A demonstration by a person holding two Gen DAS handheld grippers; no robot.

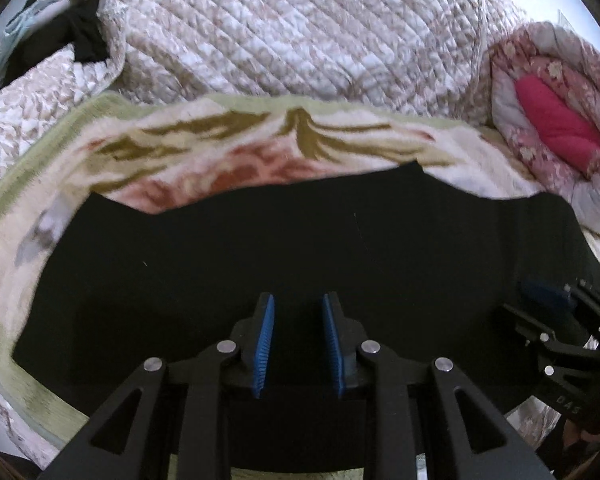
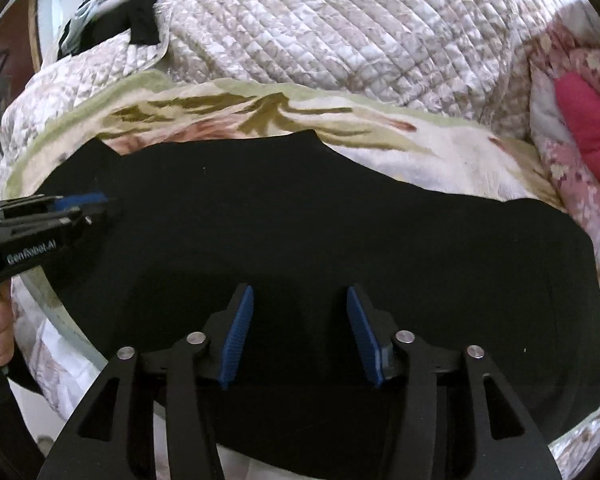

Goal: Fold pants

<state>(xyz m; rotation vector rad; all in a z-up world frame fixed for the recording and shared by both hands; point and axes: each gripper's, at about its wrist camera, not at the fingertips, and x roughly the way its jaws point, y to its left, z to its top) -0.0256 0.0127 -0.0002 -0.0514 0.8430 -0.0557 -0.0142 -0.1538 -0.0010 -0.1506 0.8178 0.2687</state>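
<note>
a quilted bedspread [image 1: 300, 28] covers the bed, with a flowered blanket [image 1: 204, 148] laid over it. the black pants [image 1: 260, 248] lie flat on that blanket. the right claw [image 2: 300, 300] hangs above the pants with its blue pads well apart and nothing between them. the left claw [image 1: 299, 308] stands narrower, pads parted, gripping nothing.
</note>
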